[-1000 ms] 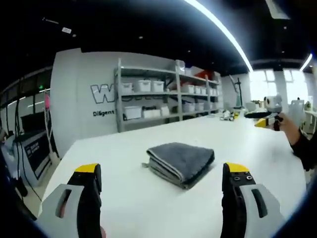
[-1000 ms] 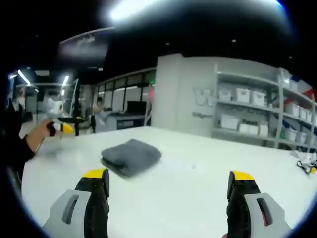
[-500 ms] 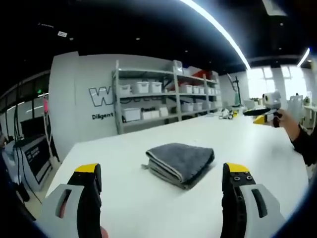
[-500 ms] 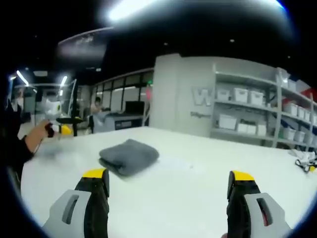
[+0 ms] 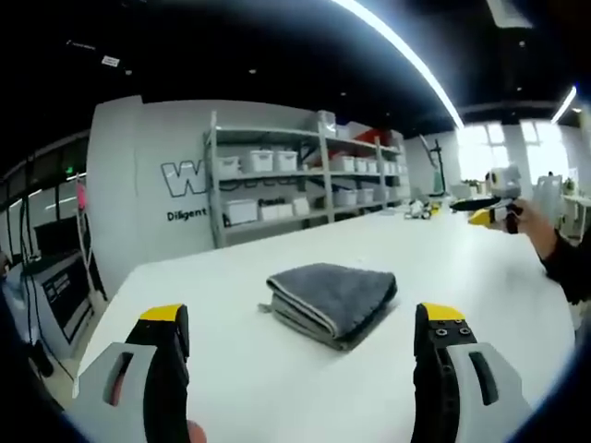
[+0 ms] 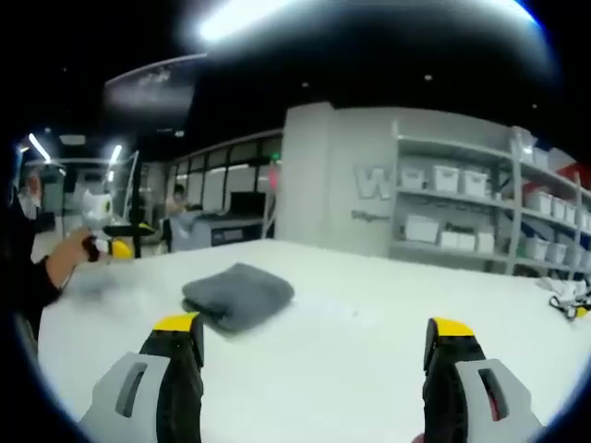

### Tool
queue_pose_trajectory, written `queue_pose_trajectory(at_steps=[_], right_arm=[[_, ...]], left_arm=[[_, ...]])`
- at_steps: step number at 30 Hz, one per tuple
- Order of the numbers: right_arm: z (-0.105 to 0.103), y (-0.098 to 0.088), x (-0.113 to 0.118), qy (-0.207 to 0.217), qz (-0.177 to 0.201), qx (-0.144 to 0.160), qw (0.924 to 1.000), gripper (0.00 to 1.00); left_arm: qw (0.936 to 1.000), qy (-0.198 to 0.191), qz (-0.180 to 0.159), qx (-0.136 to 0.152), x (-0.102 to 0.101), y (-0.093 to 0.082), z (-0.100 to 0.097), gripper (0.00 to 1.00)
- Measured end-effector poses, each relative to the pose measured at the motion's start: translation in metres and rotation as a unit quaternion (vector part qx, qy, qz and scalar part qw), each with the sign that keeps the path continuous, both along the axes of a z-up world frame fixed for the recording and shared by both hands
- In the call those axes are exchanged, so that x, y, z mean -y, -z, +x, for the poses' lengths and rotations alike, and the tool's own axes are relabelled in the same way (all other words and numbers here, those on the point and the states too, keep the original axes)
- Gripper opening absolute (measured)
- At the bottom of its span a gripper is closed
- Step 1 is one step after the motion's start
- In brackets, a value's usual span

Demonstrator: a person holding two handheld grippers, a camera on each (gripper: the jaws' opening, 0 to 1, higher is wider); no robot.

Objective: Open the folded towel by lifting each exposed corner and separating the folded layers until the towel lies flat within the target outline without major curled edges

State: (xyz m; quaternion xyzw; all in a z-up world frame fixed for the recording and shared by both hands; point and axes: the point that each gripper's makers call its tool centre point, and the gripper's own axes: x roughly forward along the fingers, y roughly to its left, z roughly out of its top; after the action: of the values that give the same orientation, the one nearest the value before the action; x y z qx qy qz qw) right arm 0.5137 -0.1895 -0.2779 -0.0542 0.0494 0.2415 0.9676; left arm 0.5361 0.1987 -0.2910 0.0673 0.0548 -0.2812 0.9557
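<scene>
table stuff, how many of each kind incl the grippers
folded grey towel: 1
small pile of items at the far end of the table: 1, too small to tell apart
left gripper and right gripper: 2, both open
total: 4

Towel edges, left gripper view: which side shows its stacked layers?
The grey towel's near-left side, facing the left hand-held gripper, shows stacked layers with pale trim; its top is one smooth surface.

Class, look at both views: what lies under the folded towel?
The grey towel rests folded on the white table, with stacked layers showing at its edge. Whatever lies directly beneath it, including any outline, is covered.
</scene>
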Motion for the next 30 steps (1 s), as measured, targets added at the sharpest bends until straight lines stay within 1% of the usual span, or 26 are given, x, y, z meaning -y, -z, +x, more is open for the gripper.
queue_pose_trajectory(at_steps=[2, 3, 6, 8, 9, 10, 12, 15, 18, 20, 22, 25, 26, 28, 30], right_arm=[[-0.001, -0.005, -0.004, -0.005, -0.009, 0.003, 0.9999, 1.00], [-0.001, -0.008, -0.005, -0.007, -0.012, 0.005, 0.9999, 1.00], [0.002, -0.024, -0.007, -0.012, -0.011, 0.014, 0.9998, 1.00], [0.006, -0.038, -0.009, -0.019, -0.011, 0.017, 0.9996, 1.00], [0.008, -0.042, -0.009, -0.020, -0.013, 0.019, 0.9995, 1.00], [0.011, -0.050, -0.009, -0.018, -0.018, 0.023, 0.9994, 1.00], [0.015, -0.064, -0.010, -0.017, -0.028, 0.036, 0.9988, 1.00], [0.021, -0.083, -0.013, -0.021, -0.025, 0.050, 0.9982, 1.00], [0.027, -0.093, -0.020, -0.025, -0.027, 0.055, 0.9978, 1.00], [0.033, -0.097, -0.024, -0.027, -0.032, 0.058, 0.9974, 1.00], [0.038, -0.101, -0.026, -0.026, -0.027, 0.057, 0.9977, 1.00], [0.044, -0.104, -0.031, -0.032, -0.026, 0.055, 0.9976, 1.00], [0.047, -0.105, -0.031, -0.032, -0.027, 0.055, 0.9976, 1.00], [0.052, -0.107, -0.032, -0.030, -0.028, 0.057, 0.9975, 1.00], [0.055, -0.111, -0.032, -0.029, -0.021, 0.064, 0.9973, 1.00]], left_arm=[[1.0000, 0.003, 0.000, 0.000, 0.001, -0.007, -0.001, 1.00], [0.9999, 0.007, -0.009, 0.001, 0.002, -0.013, -0.001, 1.00], [0.9997, 0.016, -0.019, 0.004, 0.005, -0.025, 0.002, 1.00], [0.9999, 0.015, -0.005, 0.003, 0.004, -0.031, 0.006, 1.00], [0.9998, 0.011, 0.008, 0.011, 0.003, -0.037, 0.009, 1.00], [0.9998, 0.010, 0.010, 0.017, 0.003, -0.044, 0.011, 1.00], [0.9995, 0.015, 0.009, 0.025, 0.007, -0.057, 0.012, 1.00], [0.9991, 0.022, 0.005, 0.035, 0.012, -0.074, 0.017, 1.00], [0.9987, 0.026, 0.006, 0.042, 0.017, -0.086, 0.028, 0.99], [0.9987, 0.026, 0.013, 0.042, 0.019, -0.089, 0.036, 0.99], [0.9987, 0.028, 0.016, 0.040, 0.020, -0.090, 0.041, 0.99], [0.9988, 0.021, 0.018, 0.040, 0.017, -0.090, 0.052, 0.99], [0.9990, 0.022, 0.018, 0.034, 0.017, -0.089, 0.054, 0.99], [0.9990, 0.027, 0.014, 0.032, 0.020, -0.090, 0.055, 0.99], [0.9988, 0.030, 0.021, 0.033, 0.023, -0.089, 0.053, 0.99]])
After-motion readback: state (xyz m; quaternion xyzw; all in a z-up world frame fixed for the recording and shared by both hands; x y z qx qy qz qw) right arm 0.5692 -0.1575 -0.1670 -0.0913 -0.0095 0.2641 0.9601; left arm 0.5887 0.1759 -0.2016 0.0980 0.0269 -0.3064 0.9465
